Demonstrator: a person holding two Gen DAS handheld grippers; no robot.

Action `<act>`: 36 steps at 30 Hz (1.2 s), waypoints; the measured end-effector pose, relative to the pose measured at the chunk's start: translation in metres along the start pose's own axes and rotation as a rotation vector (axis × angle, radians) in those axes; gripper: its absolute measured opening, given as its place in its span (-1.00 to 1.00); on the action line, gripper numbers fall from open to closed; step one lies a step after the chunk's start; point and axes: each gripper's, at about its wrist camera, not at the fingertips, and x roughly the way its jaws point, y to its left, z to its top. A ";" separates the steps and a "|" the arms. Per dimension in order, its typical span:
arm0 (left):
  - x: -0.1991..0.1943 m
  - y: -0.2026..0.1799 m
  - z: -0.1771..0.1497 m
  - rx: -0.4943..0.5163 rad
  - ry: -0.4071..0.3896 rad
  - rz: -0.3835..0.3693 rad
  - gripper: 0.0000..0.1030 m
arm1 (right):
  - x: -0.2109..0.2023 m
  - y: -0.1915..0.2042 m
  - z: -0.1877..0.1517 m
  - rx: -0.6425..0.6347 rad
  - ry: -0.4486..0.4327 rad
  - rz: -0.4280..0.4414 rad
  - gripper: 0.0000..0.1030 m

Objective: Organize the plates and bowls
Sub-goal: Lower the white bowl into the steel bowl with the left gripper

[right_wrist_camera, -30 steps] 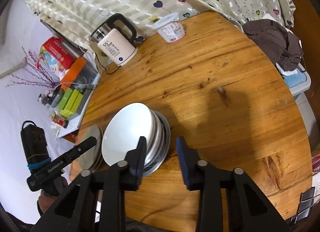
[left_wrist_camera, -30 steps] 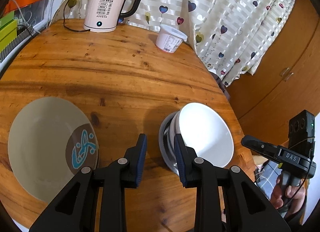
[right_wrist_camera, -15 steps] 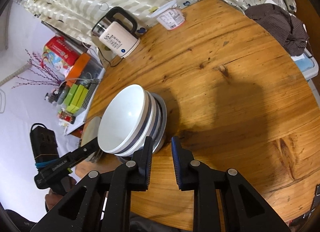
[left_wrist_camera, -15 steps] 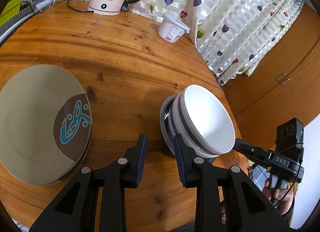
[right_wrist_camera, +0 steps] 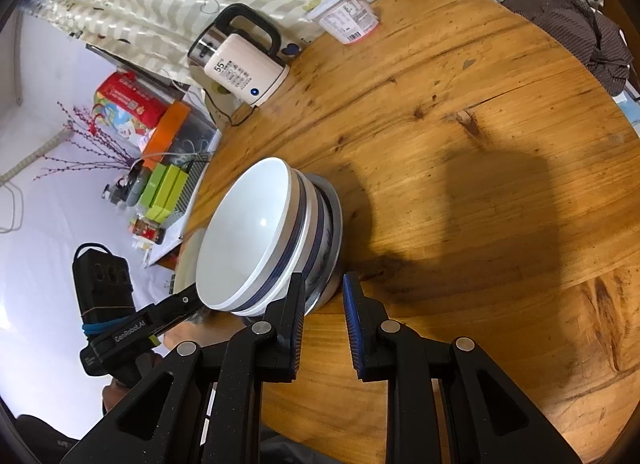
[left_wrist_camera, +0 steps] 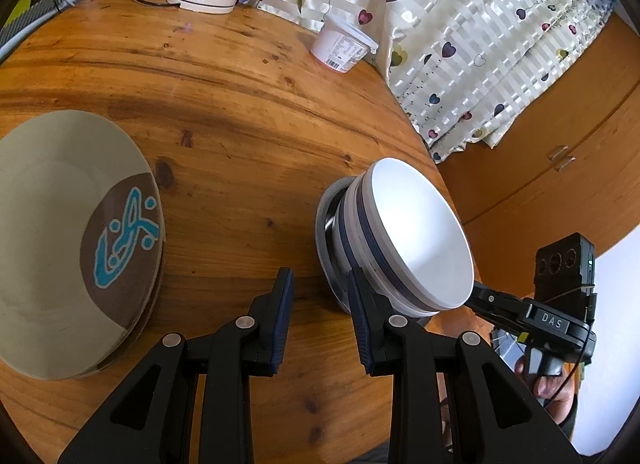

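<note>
The bowls (left_wrist_camera: 404, 240) are sitting nested near the tabletop (left_wrist_camera: 248, 112) edge, beside the plates (left_wrist_camera: 68, 240). Both tongs, left (left_wrist_camera: 318, 304) and right (right_wrist_camera: 322, 308), are flanking the stack, narrow and empty, the right having just narrowed. Glazed ceramic looks heavy, slick and breakable; gripping the rims seems safest.

A stack of bowls (left_wrist_camera: 404, 236) is seen on the desk (left_wrist_camera: 240, 112), just right of the slightly parted left hand-held gripper (left_wrist_camera: 320, 296); a plate (left_wrist_camera: 60, 240) is set at left.
</note>
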 end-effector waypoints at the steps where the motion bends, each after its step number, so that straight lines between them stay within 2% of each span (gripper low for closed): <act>1: 0.002 0.001 0.000 -0.007 0.006 -0.011 -0.44 | 0.001 -0.001 0.000 0.002 0.002 0.005 -0.63; 5: 0.006 0.007 0.001 -0.032 0.021 -0.039 -0.44 | 0.007 -0.004 0.002 0.022 0.021 0.034 -0.78; 10: 0.009 0.014 0.002 -0.060 0.033 -0.080 -0.44 | 0.009 -0.014 0.000 0.066 0.026 0.093 -0.80; 15: 0.012 0.016 0.003 -0.060 0.040 -0.130 -0.63 | 0.009 -0.020 0.001 0.091 0.024 0.129 -0.83; 17: 0.012 0.014 0.004 -0.052 0.040 -0.142 -0.75 | 0.009 -0.021 0.001 0.090 0.025 0.132 -0.84; 19: 0.012 0.013 0.004 -0.044 0.038 -0.153 -0.79 | 0.008 -0.021 0.001 0.085 0.026 0.131 -0.84; 32: 0.016 0.020 0.005 -0.058 0.038 -0.199 -0.79 | 0.007 -0.019 0.003 0.069 0.017 0.122 -0.85; 36: 0.014 0.017 0.003 -0.043 0.030 -0.181 -0.80 | 0.007 -0.016 0.003 0.050 0.009 0.105 -0.85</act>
